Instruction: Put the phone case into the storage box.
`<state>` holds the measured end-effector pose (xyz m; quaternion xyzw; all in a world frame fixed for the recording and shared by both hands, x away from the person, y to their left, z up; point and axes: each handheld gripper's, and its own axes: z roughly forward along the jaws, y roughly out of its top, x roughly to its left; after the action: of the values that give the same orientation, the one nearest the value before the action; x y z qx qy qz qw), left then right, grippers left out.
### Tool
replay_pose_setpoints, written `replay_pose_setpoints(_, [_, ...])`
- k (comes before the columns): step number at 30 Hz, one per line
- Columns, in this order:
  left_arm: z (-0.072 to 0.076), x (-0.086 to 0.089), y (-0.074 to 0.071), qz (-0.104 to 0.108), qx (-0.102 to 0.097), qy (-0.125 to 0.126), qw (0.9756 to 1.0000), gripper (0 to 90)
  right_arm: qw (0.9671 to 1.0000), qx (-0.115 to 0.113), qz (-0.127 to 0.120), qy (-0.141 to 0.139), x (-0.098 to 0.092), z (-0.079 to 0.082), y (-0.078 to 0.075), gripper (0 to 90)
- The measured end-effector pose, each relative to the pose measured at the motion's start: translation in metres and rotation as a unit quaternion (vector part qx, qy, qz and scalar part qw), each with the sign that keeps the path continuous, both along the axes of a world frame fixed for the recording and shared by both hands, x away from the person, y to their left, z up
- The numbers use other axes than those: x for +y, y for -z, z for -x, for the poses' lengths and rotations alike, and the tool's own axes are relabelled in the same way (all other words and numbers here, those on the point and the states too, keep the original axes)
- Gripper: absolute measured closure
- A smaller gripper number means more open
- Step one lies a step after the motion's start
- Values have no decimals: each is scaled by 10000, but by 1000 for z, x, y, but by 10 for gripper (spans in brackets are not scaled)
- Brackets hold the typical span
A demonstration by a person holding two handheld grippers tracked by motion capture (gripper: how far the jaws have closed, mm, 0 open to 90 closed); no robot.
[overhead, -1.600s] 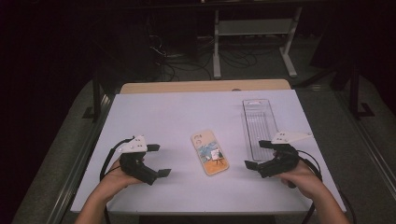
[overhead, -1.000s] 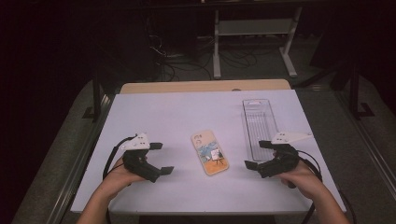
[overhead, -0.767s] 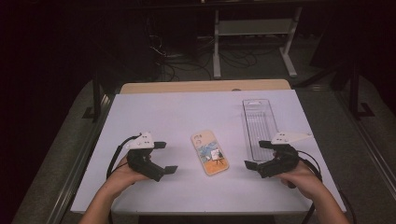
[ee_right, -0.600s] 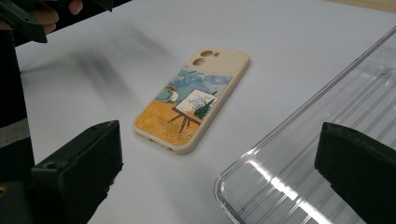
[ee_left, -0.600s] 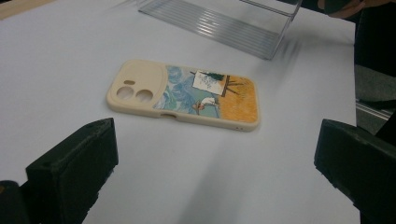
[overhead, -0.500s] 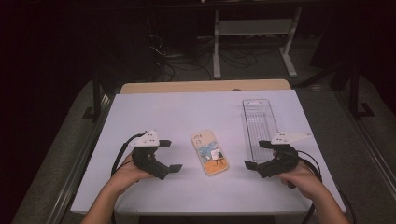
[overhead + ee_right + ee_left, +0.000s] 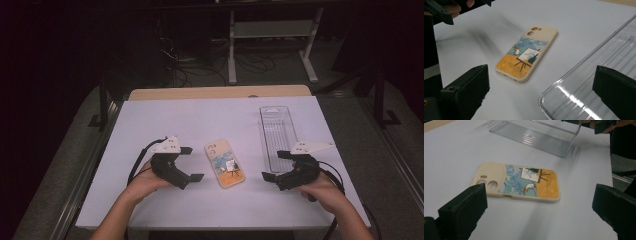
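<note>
Counter (image 7: pixel 220 117): white top, carrying all items; the case serves as landmark below.

Tray (image 7: pixel 278 131): clear, ribbed, long and narrow, lying well apart from the case on its right and reaching farther up the counter. The high view gives its whole outline; the right gripper view (image 7: pixel 599 75) gives one rounded near corner and the ribs at close range; the left gripper view (image 7: pixel 534 135) gives its far end wall standing up beyond the case.

Left claw (image 7: pixel 191 163): just left of the case, not touching it, jaws apart and empty. In the left gripper view (image 7: pixel 539 212) the two black jaws stand wide on either side of the case, which lies between and beyond them. The right gripper view shows this claw's dark tip and a fingertip at its upper left corner.

Right claw (image 7: pixel 276 165): right of the case, near the tray's near end, jaws apart and empty. In the right gripper view (image 7: pixel 541 92) one jaw stands before bare counter, the other over the tray.

Case (image 7: pixel 224 163): a phone case, flat on the counter near its front middle, between the two claws, back side up. The gripper views (image 7: pixel 516 182) (image 7: pixel 527 53) resolve what the high view blurs: cream rim, camera cut-outs at one end, painted scene of sky, figure, easel and orange field.
</note>
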<state>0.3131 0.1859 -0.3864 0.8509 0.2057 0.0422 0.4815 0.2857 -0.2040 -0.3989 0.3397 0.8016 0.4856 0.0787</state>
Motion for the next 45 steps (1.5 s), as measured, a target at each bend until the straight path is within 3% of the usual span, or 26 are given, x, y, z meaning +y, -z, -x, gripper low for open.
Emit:
replay_pose_setpoints(26, [-18,-43,-2,-1,-43,264,9996,3,10000,24,-17,0,0,0,0,4])
replay_pose_setpoints(35, [-24,-61,1,-13,-78,345,9994,67,10000,15,-28,-7,0,0,0,4])
replay_pose_setpoints(45, [-32,-79,9,-81,-71,444,9990,206,10000,19,-34,-5,-1,0,0,4])
